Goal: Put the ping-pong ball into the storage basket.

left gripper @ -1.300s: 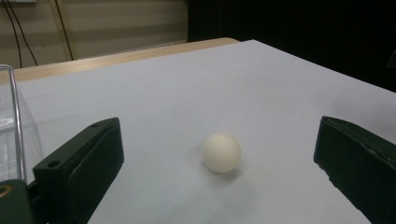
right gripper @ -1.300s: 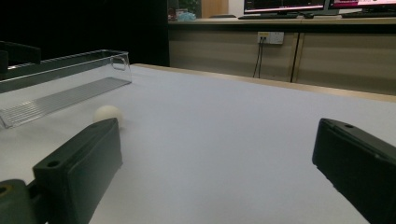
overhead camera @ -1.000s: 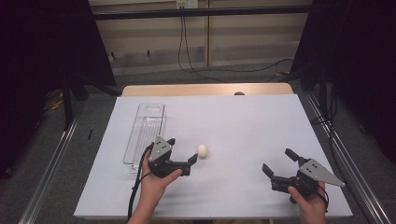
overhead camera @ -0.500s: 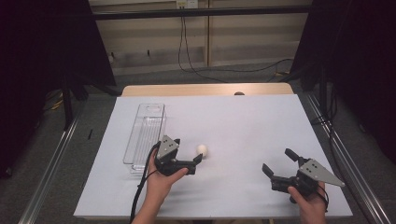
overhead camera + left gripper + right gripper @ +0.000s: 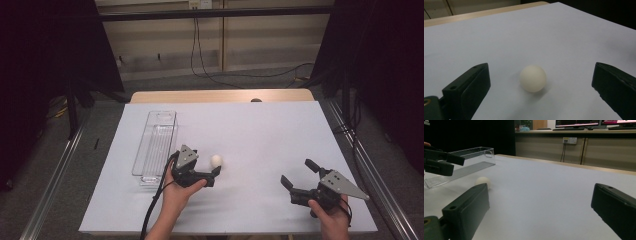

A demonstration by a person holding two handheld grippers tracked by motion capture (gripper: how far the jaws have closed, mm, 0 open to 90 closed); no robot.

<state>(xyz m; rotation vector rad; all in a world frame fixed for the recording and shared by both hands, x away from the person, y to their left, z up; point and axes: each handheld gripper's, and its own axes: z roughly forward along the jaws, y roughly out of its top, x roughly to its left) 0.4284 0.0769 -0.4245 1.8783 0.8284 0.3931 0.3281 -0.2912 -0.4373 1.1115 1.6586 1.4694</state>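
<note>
A small white ball (image 5: 216, 160) (image 5: 533, 78) lies on the white table sheet (image 5: 260, 130). My left gripper (image 5: 213, 176) (image 5: 541, 82) is open just in front of the ball. Its two black jaws stand wide apart on either side of the ball and do not touch it. My right gripper (image 5: 298, 172) (image 5: 539, 195) is open near the table's front right with nothing between its jaws. In the right gripper view the ball (image 5: 482, 181) shows far off at the left, below the left gripper (image 5: 441, 162).
A long clear plastic tray (image 5: 155, 145) (image 5: 474, 157) lies lengthwise on the sheet's left side, just left of my left hand. The wooden table edge (image 5: 220, 96) runs along the back. Metal rails flank the table on both sides.
My left gripper has moved to the right and forward, closing in on the ball. The ball and my right gripper have stayed in place.
</note>
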